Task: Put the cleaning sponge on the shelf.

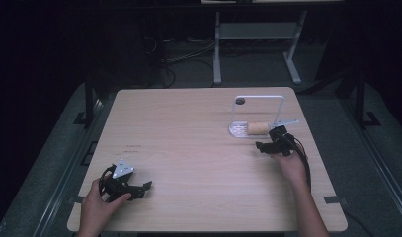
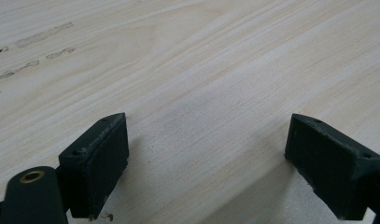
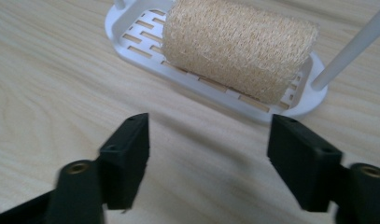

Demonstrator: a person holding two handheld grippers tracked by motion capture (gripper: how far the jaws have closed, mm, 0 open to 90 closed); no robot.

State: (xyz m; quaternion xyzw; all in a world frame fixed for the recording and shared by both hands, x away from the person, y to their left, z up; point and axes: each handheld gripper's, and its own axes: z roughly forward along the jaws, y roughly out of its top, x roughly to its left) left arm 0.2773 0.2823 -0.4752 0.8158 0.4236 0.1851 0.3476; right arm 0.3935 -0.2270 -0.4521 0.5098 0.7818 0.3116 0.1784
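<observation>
A tan loofah sponge roll (image 1: 258, 129) (image 3: 239, 49) lies on its side in a white slotted tray (image 1: 236, 130) (image 3: 211, 86) that carries a tall white wire frame (image 1: 280, 98). My right gripper (image 1: 268, 143) (image 3: 208, 156) stands open just in front of the tray, with bare table between its jaws and the sponge a short way beyond them. At the table's near left my left gripper (image 1: 141, 190) (image 2: 208, 161) is open over bare wood, nothing between its jaws.
The light wooden table (image 1: 188, 148) has faint dark marks (image 1: 133, 147) left of centre. A white desk frame (image 1: 258, 34) and cables stand on the dark floor beyond the far edge.
</observation>
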